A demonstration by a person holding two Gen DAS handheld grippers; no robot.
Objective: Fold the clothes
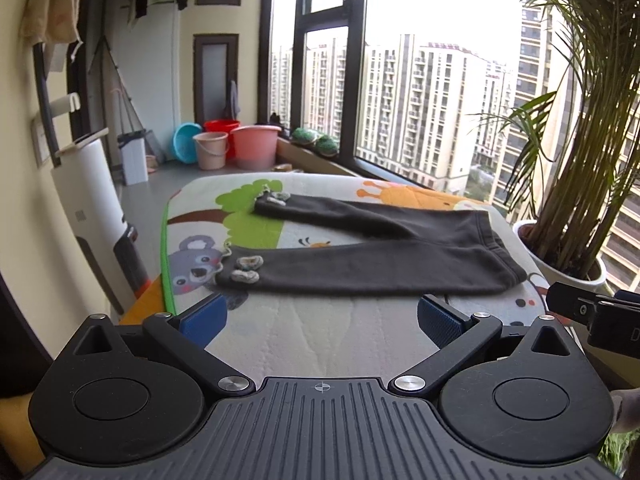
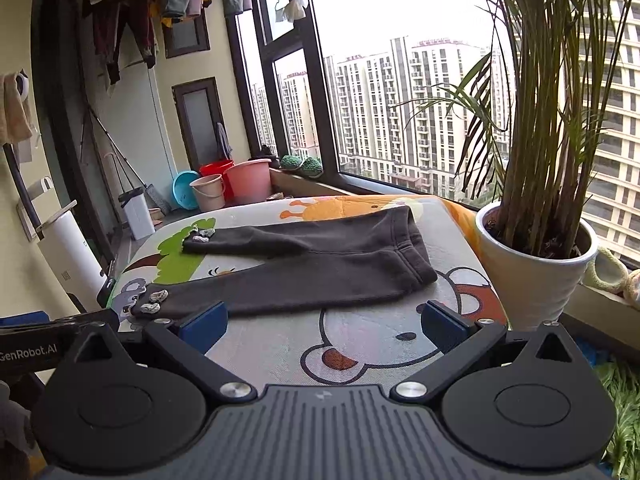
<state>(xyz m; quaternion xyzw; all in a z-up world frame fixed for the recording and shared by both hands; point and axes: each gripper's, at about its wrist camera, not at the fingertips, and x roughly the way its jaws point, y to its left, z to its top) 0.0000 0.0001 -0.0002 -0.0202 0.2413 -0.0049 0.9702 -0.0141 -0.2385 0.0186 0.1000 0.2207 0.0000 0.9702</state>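
Note:
Dark grey children's trousers [image 1: 372,256] lie flat on a cartoon-print mat [image 1: 320,332], legs pointing left, waistband to the right; they also show in the right wrist view [image 2: 312,268]. Small grey patches mark the leg cuffs [image 1: 246,268]. My left gripper [image 1: 322,320] is open and empty, hovering just in front of the near leg. My right gripper [image 2: 324,326] is open and empty, in front of the near leg and waistband [image 2: 416,256]. The right gripper's body shows at the left view's right edge [image 1: 592,312].
A white pot with a tall palm [image 2: 536,268] stands right of the mat. Pink and red buckets [image 1: 240,146], a blue basin and a white bin [image 1: 134,160] sit at the far end. A white cylinder appliance [image 1: 96,200] stands left. Windows run along the far side.

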